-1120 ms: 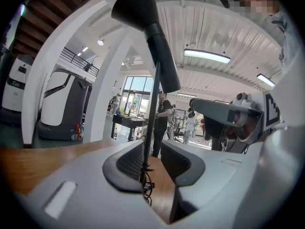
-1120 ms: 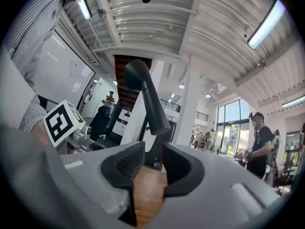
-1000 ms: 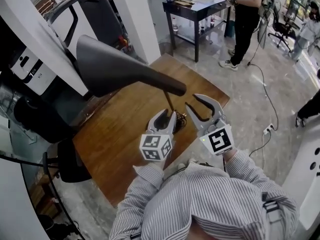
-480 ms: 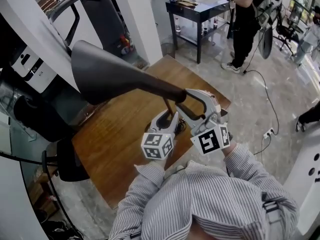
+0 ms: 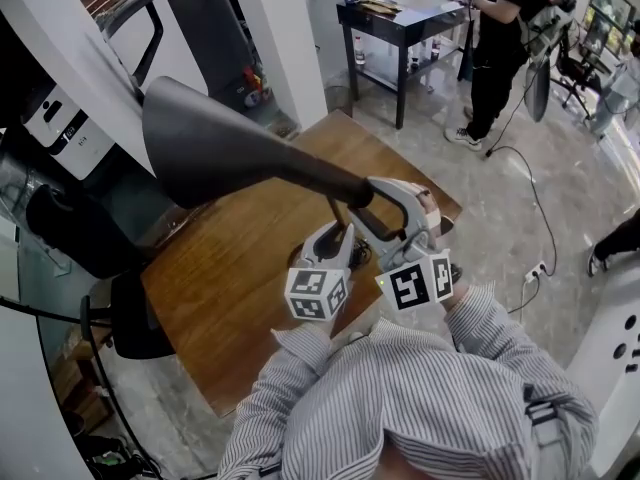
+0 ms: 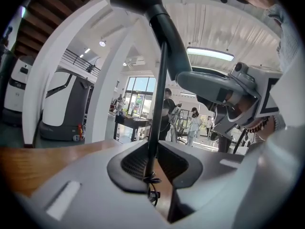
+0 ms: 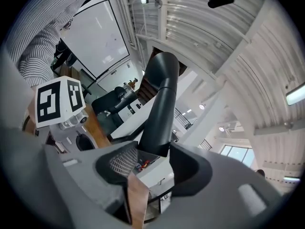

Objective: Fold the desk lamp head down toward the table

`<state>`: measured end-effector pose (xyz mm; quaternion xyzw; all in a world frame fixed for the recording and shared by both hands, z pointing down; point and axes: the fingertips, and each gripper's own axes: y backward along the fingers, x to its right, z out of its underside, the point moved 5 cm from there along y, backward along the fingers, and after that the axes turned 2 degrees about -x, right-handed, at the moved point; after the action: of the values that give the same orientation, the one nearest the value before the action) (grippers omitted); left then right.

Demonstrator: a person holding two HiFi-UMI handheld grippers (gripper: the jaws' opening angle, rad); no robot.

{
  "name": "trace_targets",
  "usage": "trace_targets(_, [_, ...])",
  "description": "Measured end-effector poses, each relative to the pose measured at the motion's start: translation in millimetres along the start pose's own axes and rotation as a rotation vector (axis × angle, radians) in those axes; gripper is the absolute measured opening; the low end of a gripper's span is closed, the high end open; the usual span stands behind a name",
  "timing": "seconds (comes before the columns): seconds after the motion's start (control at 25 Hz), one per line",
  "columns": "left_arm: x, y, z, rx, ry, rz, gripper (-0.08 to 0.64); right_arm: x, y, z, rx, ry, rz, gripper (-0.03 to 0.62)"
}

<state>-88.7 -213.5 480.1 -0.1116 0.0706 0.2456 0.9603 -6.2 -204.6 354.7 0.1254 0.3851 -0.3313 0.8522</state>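
The desk lamp's big dark grey head (image 5: 220,153) juts out to the left over the wooden table (image 5: 230,288) and tapers to a neck (image 5: 335,180) on a thin upright stem (image 5: 342,216). My left gripper (image 5: 340,232) sits low around that stem (image 6: 159,94). Its jaws are closing, the stem lies against one pad (image 6: 136,163), and a sliver of table shows beside the other. My right gripper (image 5: 362,196) is open wide, with one finger above the neck and one below. The neck (image 7: 159,104) stands between its jaws. The grippers hide the lamp's base.
A white pillar (image 5: 280,38) and a white machine (image 5: 60,128) stand to the left. A black chair (image 5: 140,318) is by the table's left edge. Further back a person (image 5: 500,38) stands at a black side table (image 5: 400,13). A cable (image 5: 530,198) runs across the floor on the right.
My right gripper opened, rolled and moved left and up from beside the lamp, so its jaws now straddle the neck. The left gripper stayed at the stem. The lamp head hardly moved.
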Motion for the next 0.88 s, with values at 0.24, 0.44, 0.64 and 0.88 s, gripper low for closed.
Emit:
trace_targets(0.24, [0.4,0.0,1.5,0.003,-0.037,-0.016,0.058,0.3,0.1,0.8,0.011,-0.01,-0.016,0.196])
trace_targets(0.44, [-1.7,0.3,1.7,0.01,-0.027,0.002,0.058,2.2,-0.7,0.7,0.015,-0.005,-0.046,0.196])
trace_targets(0.64, [1.2,-1.0,4.2,0.017,-0.038,-0.008,0.058,7.9,3.5,2.1,-0.008,0.045,-0.076,0.198])
trace_targets(0.88, [1.9,-1.7,6.1,0.008,-0.05,-0.009,0.057,14.7,6.6,1.7,-0.04,0.113,-0.13,0.198])
